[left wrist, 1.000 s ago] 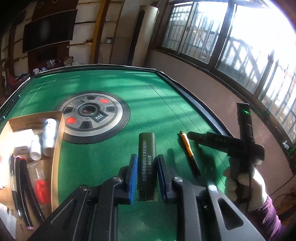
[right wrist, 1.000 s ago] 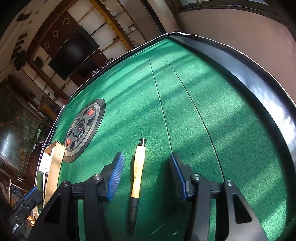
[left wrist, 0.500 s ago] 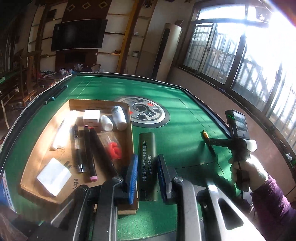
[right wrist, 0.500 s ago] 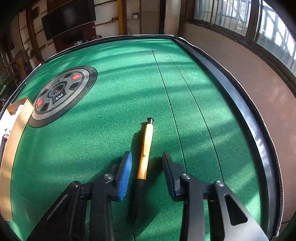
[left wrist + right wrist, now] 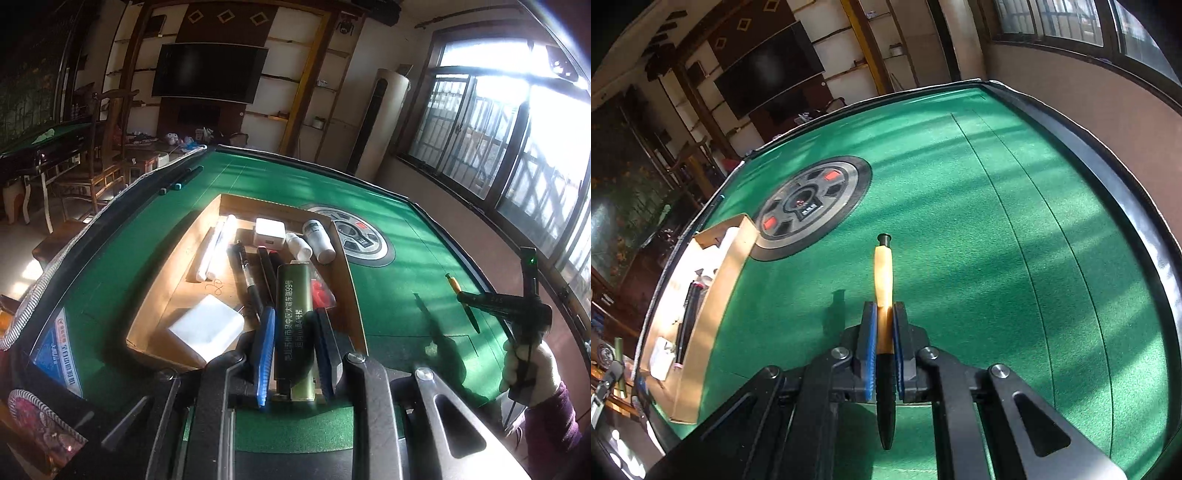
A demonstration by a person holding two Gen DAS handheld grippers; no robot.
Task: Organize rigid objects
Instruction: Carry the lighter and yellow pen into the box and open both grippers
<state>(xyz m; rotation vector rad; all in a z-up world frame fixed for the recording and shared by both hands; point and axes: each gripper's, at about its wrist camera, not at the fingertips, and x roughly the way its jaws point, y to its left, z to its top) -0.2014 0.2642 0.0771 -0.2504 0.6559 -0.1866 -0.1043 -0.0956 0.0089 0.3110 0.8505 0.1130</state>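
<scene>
My left gripper [image 5: 293, 325] is shut on an olive green cylinder [image 5: 293, 310] with white lettering and holds it above the near right part of the cardboard tray [image 5: 354, 295]. The tray holds pens, white bottles, white boxes and a red item. My right gripper [image 5: 884, 314] is shut on an orange and black pen [image 5: 884, 280] and holds it lifted above the green table [image 5: 979, 221]. In the left wrist view the right gripper [image 5: 469, 299] shows at the right with the pen [image 5: 454, 284] in it.
A round grey control panel [image 5: 809, 206] with red buttons sits at the table's centre, beside the tray [image 5: 713, 280]. The table has a raised black rim [image 5: 1126, 206]. Chairs and another table stand beyond the left edge.
My right gripper closed on the pen and lifted it off the felt. My left gripper carried the green cylinder left, from beside the tray to over it.
</scene>
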